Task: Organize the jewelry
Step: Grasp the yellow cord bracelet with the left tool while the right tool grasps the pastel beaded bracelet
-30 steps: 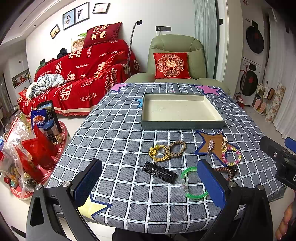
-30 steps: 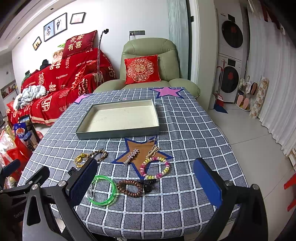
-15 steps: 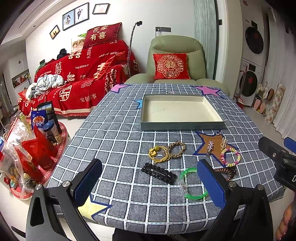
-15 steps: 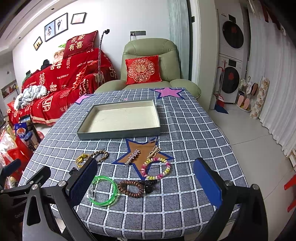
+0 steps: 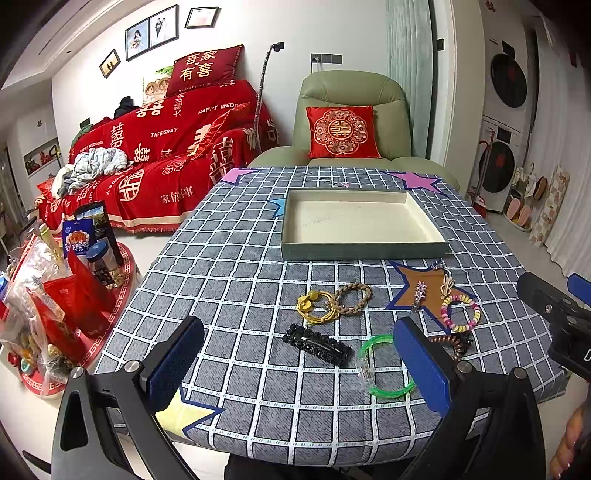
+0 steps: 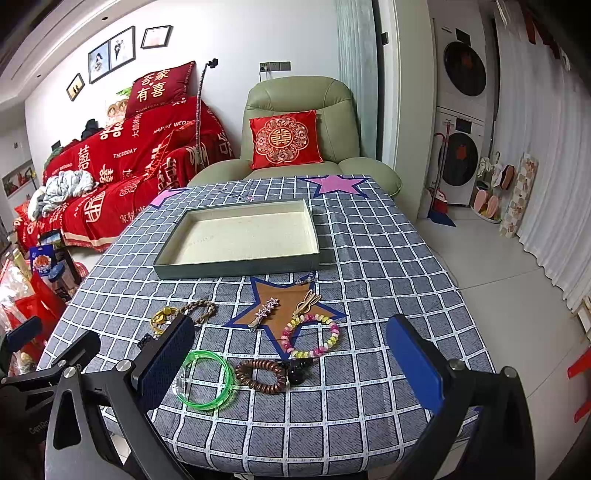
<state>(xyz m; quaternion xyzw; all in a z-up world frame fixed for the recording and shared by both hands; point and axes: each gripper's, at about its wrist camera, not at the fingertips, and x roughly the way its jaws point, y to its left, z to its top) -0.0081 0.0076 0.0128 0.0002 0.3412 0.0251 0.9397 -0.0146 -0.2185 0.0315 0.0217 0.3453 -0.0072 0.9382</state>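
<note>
Nothing visibly shifted: both tongs spread wide, empty; green bangle flat, translucent.

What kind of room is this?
Most likely a living room at home: a sofa under a red wedding throw, a green armchair, framed photos on the wall, and stacked washing machines nearby.

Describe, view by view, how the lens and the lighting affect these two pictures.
Left wrist view: fisheye bends the table edges, corners go black; even indoor light, soft shadows, the tray sharp, the open left gripper looming large. Right wrist view: same barrel distortion, curving the washers; the green bangle glows bright, the open right gripper slightly soft.
</note>
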